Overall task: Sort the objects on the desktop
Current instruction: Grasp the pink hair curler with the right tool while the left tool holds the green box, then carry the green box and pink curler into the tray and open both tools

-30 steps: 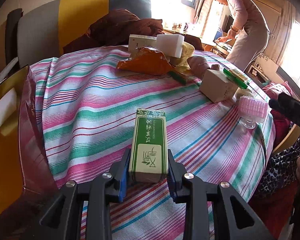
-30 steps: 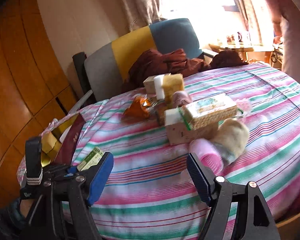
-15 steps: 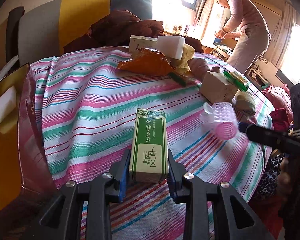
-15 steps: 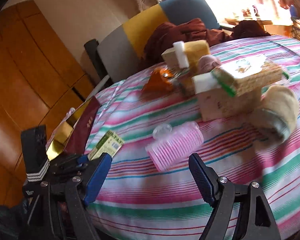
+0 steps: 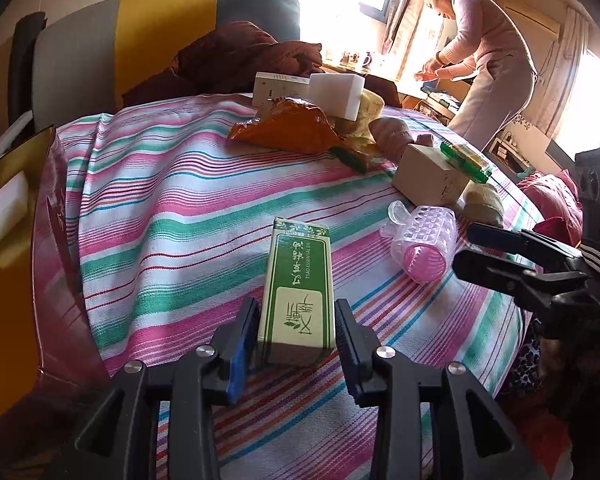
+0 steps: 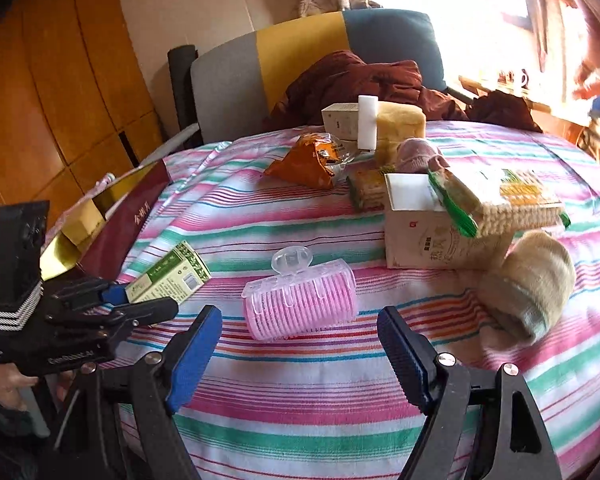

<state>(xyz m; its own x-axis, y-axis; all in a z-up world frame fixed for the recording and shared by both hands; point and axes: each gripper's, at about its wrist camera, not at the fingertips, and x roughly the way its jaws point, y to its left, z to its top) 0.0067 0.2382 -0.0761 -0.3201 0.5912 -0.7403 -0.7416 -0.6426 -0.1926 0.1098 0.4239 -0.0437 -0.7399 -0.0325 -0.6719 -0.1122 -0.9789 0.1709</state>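
Observation:
A green carton [image 5: 298, 292] lies lengthwise on the striped tablecloth [image 5: 160, 220] with my left gripper [image 5: 298, 328] shut on its near end. In the right wrist view the same carton [image 6: 168, 276] sticks out of the left gripper [image 6: 140, 304] at the left. A pink hair roller [image 6: 300, 300] lies on its side just beyond my right gripper [image 6: 298, 316], which is wide open with nothing held. In the left wrist view the roller [image 5: 424, 244] rests right of the carton, and the right gripper [image 5: 466, 250] reaches in from the right edge.
A dark red gift box [image 5: 48, 240] with a gold lining and a white sponge [image 5: 4, 212] stands at the table's left edge. Further back are an orange snack bag [image 6: 308, 160], a cardboard box [image 6: 424, 236], a cracker pack [image 6: 500, 200] and a beige sock roll [image 6: 532, 288]. A person [image 5: 488, 60] stands by the window.
The pink roller has shifted left across the cloth, from near the table's right edge to beside the carton. My right gripper has come in behind it. The left gripper has stayed put.

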